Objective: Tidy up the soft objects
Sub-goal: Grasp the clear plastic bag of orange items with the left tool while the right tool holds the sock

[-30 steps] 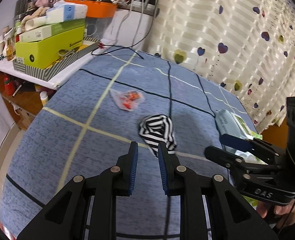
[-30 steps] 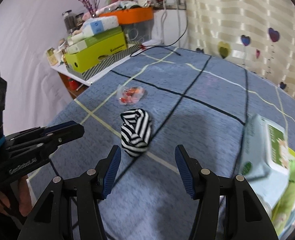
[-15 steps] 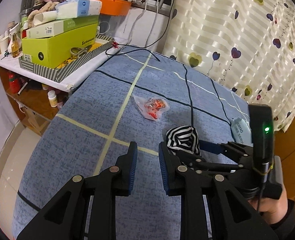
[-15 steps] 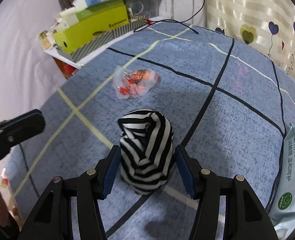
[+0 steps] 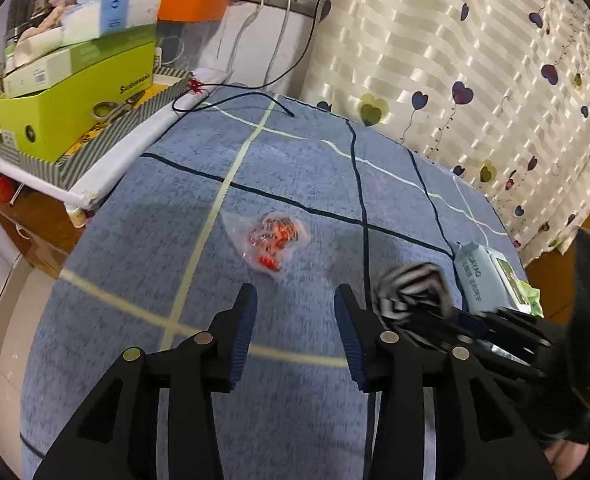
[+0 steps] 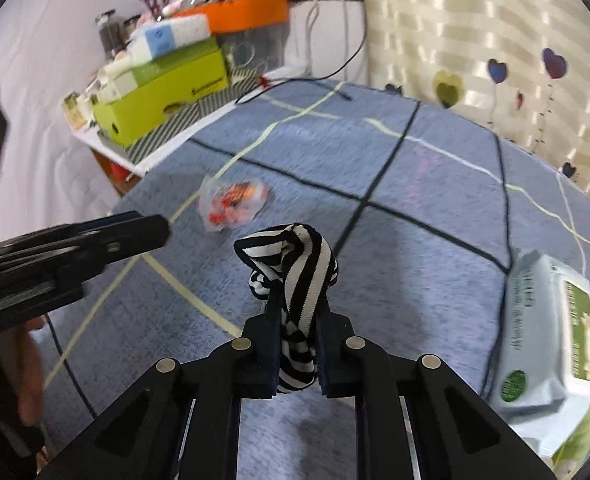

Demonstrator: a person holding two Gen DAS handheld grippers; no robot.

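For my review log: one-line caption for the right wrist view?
Right gripper clamps striped cloth above blue bedspread.

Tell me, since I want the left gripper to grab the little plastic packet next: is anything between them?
Nothing visible. The left gripper is open, and only bare blue bedspread lies between its fingers and the packet. The striped cloth is off to the right, clamped in the right gripper.

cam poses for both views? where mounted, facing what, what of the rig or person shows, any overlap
Left wrist: on the left claw, open, looking along its fingers over the blue blanket at the clear snack bag; right claw at its right edge.
Right wrist: on the right claw, shut on the striped cloth, facing the same blanket; left claw and a blurred hand at left.
Shared: snack bag, striped cloth, wipes pack, green box.
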